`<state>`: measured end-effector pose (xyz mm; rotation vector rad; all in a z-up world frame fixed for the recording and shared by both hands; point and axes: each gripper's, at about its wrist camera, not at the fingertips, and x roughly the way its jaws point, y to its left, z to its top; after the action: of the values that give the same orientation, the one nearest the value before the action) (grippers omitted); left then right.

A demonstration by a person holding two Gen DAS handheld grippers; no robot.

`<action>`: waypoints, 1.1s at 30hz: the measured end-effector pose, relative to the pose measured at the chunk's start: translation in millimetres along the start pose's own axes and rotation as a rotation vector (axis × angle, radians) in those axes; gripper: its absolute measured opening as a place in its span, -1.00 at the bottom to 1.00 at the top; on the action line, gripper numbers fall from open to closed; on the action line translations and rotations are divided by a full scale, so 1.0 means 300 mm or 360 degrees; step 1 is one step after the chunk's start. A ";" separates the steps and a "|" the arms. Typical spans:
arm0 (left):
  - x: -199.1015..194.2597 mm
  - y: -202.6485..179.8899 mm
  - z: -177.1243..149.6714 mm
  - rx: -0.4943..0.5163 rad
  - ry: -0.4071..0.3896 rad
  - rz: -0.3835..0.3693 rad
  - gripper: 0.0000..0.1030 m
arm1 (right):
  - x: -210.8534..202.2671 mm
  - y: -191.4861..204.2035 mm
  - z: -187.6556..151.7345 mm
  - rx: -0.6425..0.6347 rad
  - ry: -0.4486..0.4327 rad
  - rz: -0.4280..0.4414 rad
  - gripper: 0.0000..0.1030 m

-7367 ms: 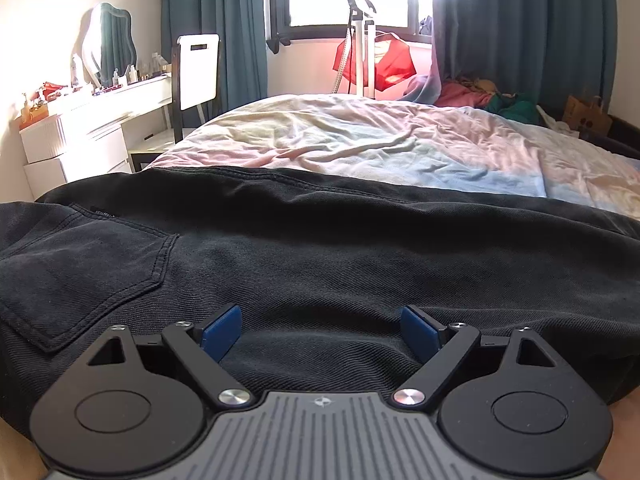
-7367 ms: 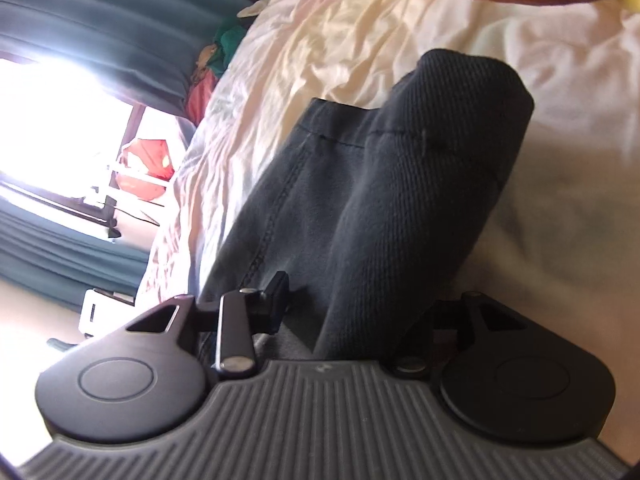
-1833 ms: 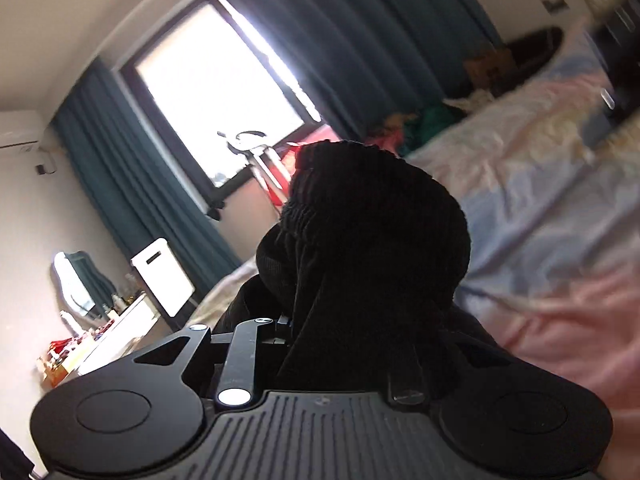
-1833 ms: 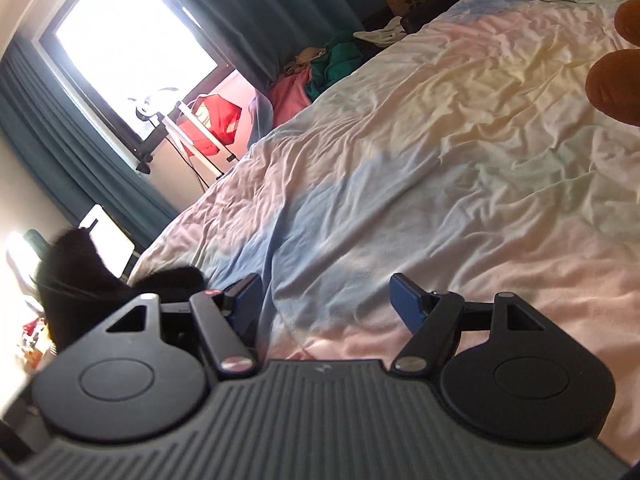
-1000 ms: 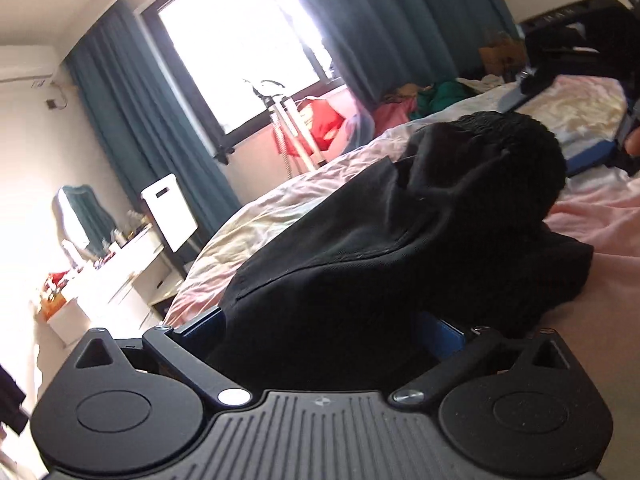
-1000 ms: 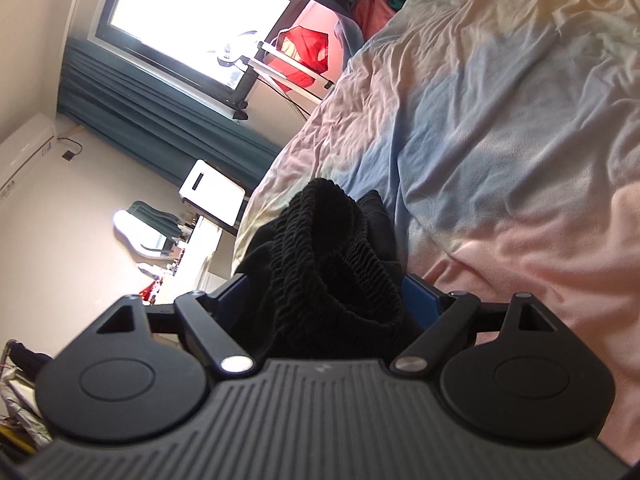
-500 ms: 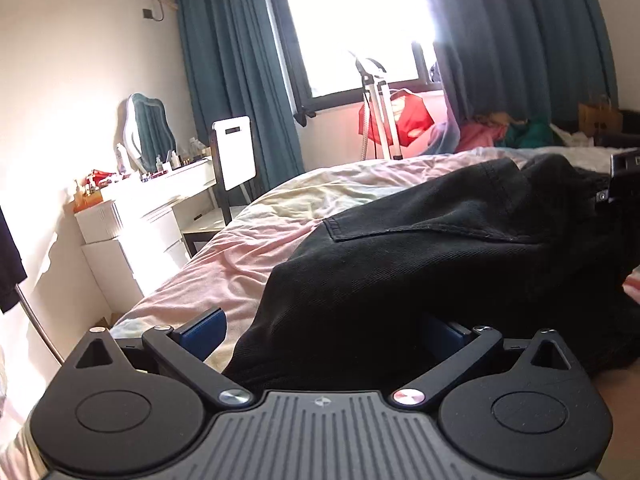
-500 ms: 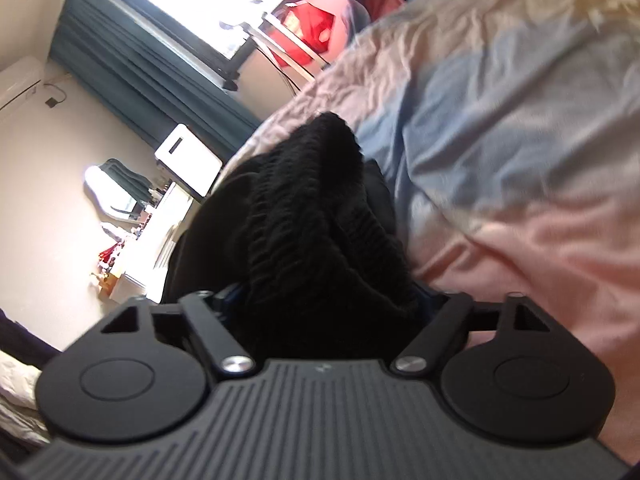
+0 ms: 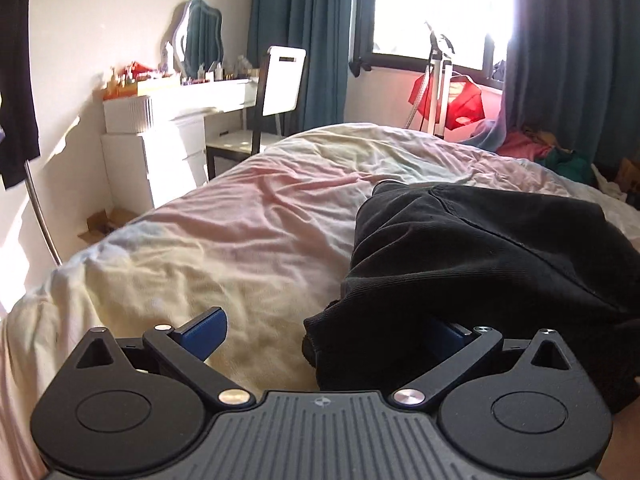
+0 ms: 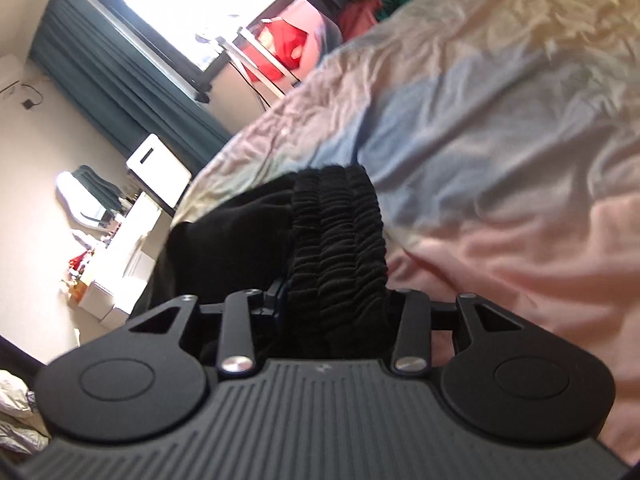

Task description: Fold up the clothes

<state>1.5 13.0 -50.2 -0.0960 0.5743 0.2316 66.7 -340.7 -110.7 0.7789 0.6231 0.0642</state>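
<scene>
Black trousers [image 9: 480, 256] lie bunched on the right half of the bed [image 9: 240, 240] in the left wrist view. My left gripper [image 9: 320, 330] is open; the left blue pad [image 9: 204, 330] shows bare over the sheet, the right pad is partly under the cloth's edge. In the right wrist view my right gripper [image 10: 334, 300] is shut on the trousers' ribbed elastic waistband [image 10: 340, 232], which stands up between the jaws above the pastel sheet [image 10: 500, 140].
A white dresser [image 9: 168, 128] with a mirror and a white chair [image 9: 280, 80] stand left of the bed. A window, teal curtains and a red item on a stand [image 9: 452, 96] are behind. Loose clothes [image 9: 560, 156] lie at the far right.
My left gripper let go of the trousers and drew back left; its left pad now shows over bare sheet. My right gripper closed on the waistband and holds it.
</scene>
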 end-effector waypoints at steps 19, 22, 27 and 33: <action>0.035 0.125 0.032 -0.0263 0.0127 0.0092 1.00 | 0.140 0.021 -0.075 0.0117 0.0352 0.0244 1.00; 0.043 0.144 0.030 -0.0318 0.0158 0.0107 1.00 | 0.098 0.029 -0.041 0.0203 0.0282 0.0436 1.00; 0.040 0.145 0.025 -0.0310 0.0159 0.0201 1.00 | 0.061 0.049 -0.015 0.0199 0.0208 0.0608 1.00; 0.038 0.144 0.024 -0.0307 0.0211 0.0141 1.00 | 0.146 0.068 -0.077 -0.0008 0.0405 0.0253 0.64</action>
<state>4.0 58.0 -51.7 -0.2748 0.6878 0.3688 93.3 -299.3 -131.5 0.8210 0.8001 0.3143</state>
